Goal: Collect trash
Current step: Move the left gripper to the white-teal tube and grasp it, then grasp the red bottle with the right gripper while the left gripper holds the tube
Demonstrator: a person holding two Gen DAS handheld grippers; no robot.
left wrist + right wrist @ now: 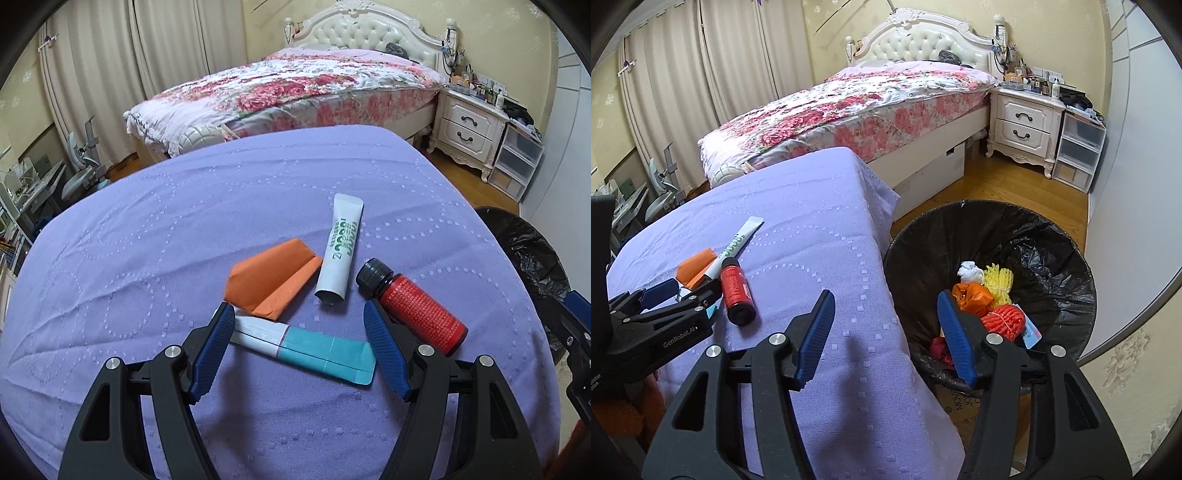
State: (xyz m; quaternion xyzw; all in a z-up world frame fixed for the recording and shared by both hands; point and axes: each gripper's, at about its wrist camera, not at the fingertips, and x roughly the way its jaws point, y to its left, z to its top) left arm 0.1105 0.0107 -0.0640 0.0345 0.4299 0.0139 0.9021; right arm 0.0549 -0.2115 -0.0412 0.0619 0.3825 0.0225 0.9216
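Left gripper [299, 347] stands open, its fingers flanking the teal-and-white sachet [306, 345] on the purple cloth [184, 221], just before the orange paper [273, 282]. We judge the sachet light, flat and limp: pinch it across its narrow middle.

Right gripper [886, 332] is open and empty beside the trash bin [1067, 258], well apart from the sachet.

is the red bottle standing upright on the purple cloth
No, the red bottle lies on its side on the purple cloth, beside the white tube.
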